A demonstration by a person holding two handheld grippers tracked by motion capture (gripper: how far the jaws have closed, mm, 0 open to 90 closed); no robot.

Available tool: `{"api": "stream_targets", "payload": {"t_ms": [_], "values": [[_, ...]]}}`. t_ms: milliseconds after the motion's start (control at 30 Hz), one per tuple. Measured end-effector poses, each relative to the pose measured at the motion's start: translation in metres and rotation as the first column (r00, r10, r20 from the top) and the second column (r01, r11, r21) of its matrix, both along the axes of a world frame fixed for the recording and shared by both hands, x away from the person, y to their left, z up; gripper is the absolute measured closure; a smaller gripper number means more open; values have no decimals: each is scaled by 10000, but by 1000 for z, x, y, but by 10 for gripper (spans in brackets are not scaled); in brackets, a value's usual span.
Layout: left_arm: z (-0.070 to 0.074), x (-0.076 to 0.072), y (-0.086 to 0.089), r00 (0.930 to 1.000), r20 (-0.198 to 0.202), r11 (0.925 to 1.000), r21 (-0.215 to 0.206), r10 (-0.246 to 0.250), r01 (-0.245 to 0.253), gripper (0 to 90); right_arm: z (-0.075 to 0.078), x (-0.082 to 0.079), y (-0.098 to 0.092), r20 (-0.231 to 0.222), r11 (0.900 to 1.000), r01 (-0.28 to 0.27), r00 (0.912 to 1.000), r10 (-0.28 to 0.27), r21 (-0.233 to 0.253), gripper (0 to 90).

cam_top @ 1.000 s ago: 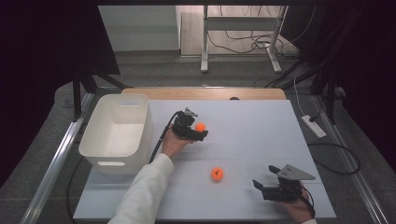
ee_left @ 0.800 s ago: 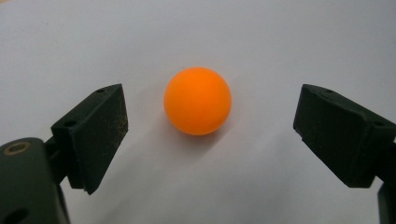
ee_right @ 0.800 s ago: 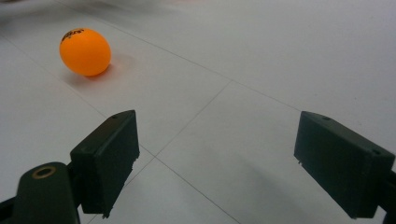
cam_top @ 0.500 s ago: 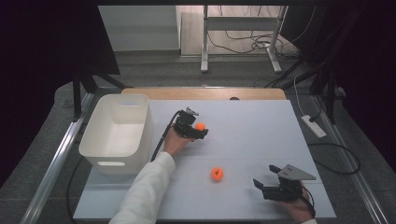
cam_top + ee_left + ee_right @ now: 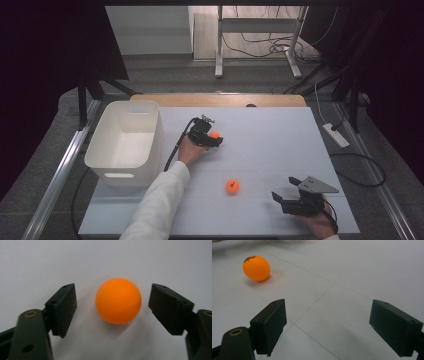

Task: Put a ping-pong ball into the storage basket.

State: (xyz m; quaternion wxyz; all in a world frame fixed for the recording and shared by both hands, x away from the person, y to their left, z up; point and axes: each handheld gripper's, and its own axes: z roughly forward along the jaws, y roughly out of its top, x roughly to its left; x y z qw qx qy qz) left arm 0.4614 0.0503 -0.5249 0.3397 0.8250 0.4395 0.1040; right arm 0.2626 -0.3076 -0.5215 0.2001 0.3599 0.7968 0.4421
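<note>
My left gripper (image 5: 112,305) is spread wide with an orange ball (image 5: 118,300) sitting right between the jaws. Neither jaw is touching it, there's a bit of a gap on each side, and the ball is resting on the white tabletop (image 5: 112,257). From the high view you can see that same gripper (image 5: 214,139) out toward the middle of the tabletop (image 5: 270,135), with the ball (image 5: 214,135) poking out at its tip.

Just to the left of that hand is the white bin (image 5: 125,145), sitting at the left edge of the tabletop. As far as I can see into it, there's nothing inside, just bare white walls and floor.

My right gripper (image 5: 329,327) is spread open too, holding nothing, low over the tabletop near the front right corner. There's a second orange ball (image 5: 256,268) ahead of it and off to the left, well apart from the jaws, with some dark print on top that I can't read. In the high view that second ball (image 5: 232,186) lies between my two hands, nearer to the right gripper (image 5: 287,200) than the left one.
</note>
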Motion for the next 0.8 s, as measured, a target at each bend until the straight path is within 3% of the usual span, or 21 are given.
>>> {"api": "stream_targets", "payload": {"t_ms": [233,400,800], "values": [[-3,2,0,9994,-171,9991,-292,-301,296,336,-1,0,0,-29,10000,10,10000,-10,-37,143],[-3,2,1,9992,-197,9987,-388,-348,340,496,0,0,0,-6,10000,0,10000,0,10,143],[9,-4,4,9987,-31,9971,-579,-504,501,503,1,0,0,110,10000,16,9999,-15,-42,143]]}}
